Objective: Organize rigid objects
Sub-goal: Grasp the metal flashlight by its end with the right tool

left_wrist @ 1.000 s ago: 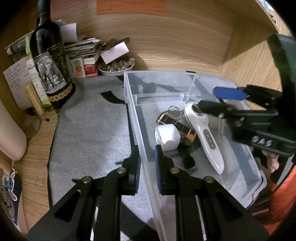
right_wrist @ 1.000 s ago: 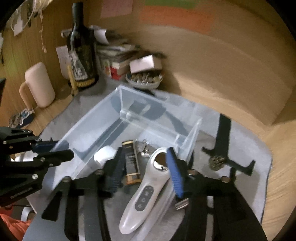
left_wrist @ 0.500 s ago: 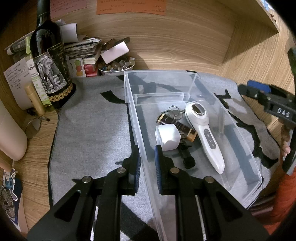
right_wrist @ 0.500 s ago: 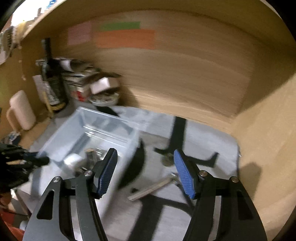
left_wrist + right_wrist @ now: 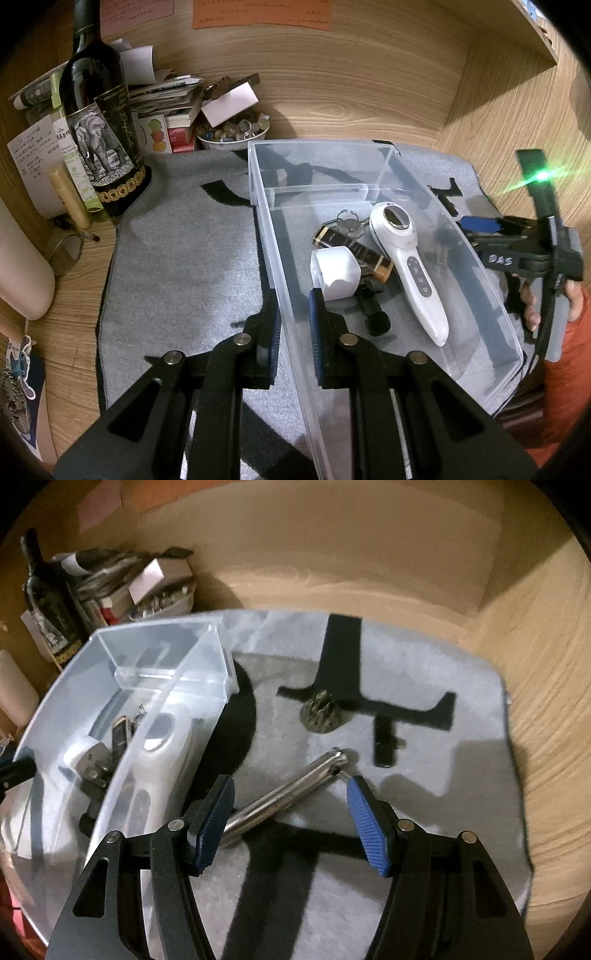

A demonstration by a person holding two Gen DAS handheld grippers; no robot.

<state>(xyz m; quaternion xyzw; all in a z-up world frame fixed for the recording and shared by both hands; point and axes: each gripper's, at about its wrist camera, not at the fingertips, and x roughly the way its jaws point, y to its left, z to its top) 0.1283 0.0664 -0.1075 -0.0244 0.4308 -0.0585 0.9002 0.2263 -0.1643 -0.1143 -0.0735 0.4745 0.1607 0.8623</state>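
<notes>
Left gripper (image 5: 293,325): my jaws are clamped on the near wall of the clear bin (image 5: 373,146).
Right gripper (image 5: 290,825): my jaws are spread wide above the grey mat (image 5: 424,672), holding nothing.
Metal tool (image 5: 284,797): lies on the mat just beside the bin, between my right fingers.
Bin contents: white handheld device (image 5: 406,266), white cube (image 5: 334,271).
</notes>
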